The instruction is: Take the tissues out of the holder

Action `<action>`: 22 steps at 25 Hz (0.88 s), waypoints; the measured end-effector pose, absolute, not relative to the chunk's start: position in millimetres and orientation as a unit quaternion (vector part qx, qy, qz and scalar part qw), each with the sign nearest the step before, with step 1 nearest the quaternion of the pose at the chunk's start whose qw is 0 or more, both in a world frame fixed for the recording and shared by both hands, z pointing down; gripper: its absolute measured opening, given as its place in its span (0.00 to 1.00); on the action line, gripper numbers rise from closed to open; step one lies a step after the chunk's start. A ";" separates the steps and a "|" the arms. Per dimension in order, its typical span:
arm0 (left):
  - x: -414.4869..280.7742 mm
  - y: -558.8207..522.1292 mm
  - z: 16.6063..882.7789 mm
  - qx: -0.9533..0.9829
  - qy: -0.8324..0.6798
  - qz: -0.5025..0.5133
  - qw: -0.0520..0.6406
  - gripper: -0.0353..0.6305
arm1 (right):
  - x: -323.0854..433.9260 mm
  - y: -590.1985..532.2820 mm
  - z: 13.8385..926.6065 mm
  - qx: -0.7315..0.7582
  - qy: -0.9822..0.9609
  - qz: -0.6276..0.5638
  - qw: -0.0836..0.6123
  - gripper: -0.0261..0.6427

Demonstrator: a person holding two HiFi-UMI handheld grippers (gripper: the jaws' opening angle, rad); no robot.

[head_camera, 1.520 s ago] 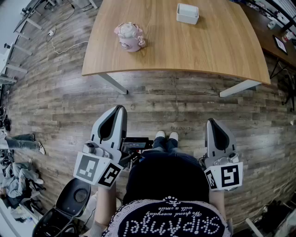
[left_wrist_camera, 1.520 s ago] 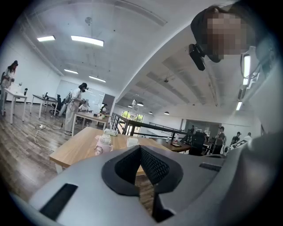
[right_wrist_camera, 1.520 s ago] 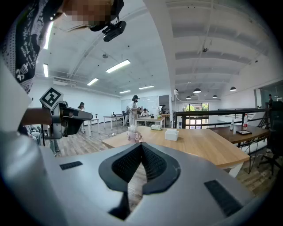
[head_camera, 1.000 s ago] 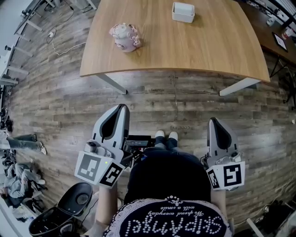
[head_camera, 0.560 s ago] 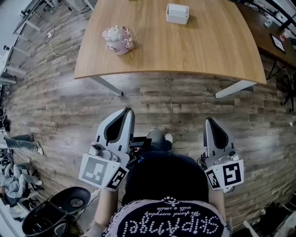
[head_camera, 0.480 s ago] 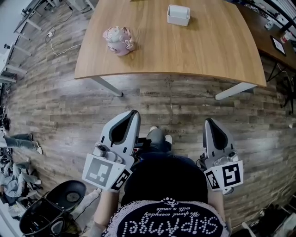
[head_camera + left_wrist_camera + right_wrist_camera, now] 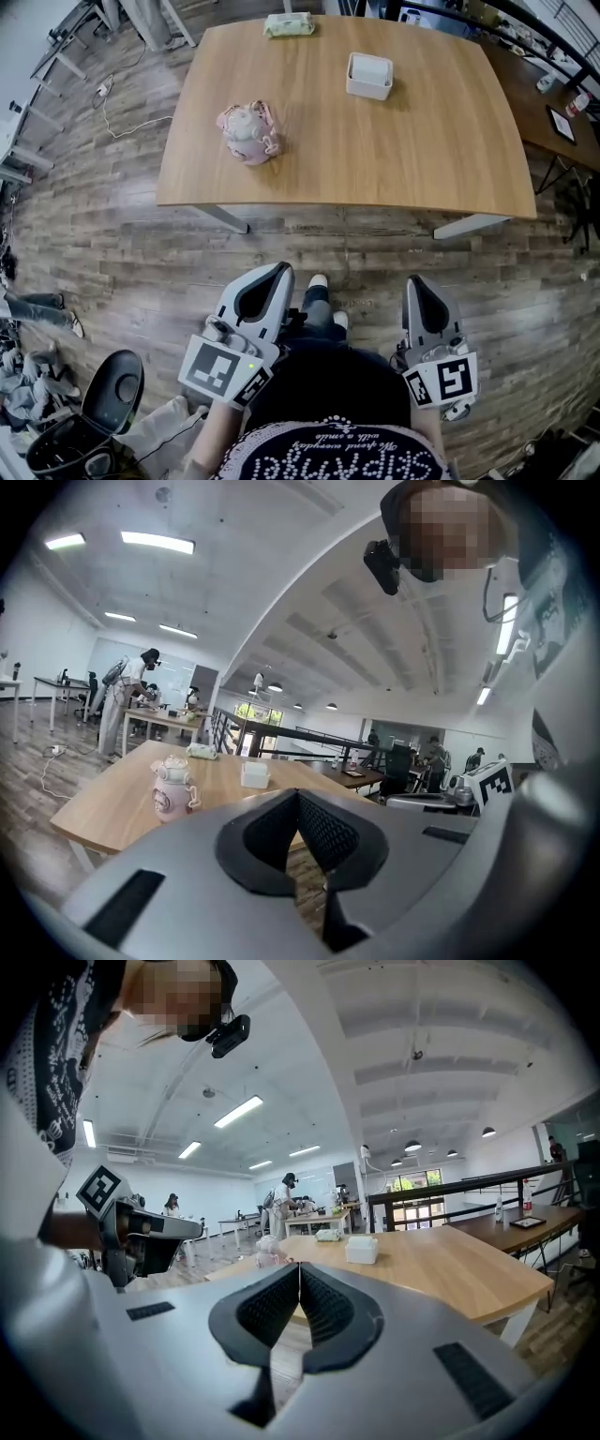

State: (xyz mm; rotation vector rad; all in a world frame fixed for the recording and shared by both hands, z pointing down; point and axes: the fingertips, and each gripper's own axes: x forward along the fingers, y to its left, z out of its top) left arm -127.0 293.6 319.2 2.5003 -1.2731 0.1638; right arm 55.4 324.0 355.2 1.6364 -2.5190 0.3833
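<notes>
A white square tissue holder (image 7: 369, 76) with tissues in it stands on the far right part of the wooden table (image 7: 450, 141). The left gripper view shows the holder (image 7: 254, 774) small and far off, and the right gripper view shows the holder (image 7: 361, 1250) the same way. My left gripper (image 7: 278, 269) and right gripper (image 7: 415, 279) are held low over the floor, short of the table's near edge and pointing towards it. Both have their jaws shut with nothing between them, the left (image 7: 298, 793) and the right (image 7: 299, 1267).
A pink teapot-like pot (image 7: 248, 131) sits on the table's left half and a pale green pack (image 7: 289, 24) at its far edge. A black bin (image 7: 112, 403) stands on the floor at lower left. A dark table (image 7: 553, 94) is to the right. People work at far desks.
Both grippers have moved forward towards the table and stayed shut. More of the tabletop is in view, with the green pack showing at its far edge.
</notes>
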 end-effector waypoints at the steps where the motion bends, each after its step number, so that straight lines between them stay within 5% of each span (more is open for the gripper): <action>1: -129.3 285.9 317.0 0.879 -0.444 0.058 0.164 0.06 | 53.7 317.0 352.6 0.544 -0.828 0.126 0.056 0.06; 22: -152.9 220.7 307.8 0.895 -0.416 0.035 0.156 0.06 | 45.8 271.3 342.1 0.602 -0.790 0.104 0.060 0.06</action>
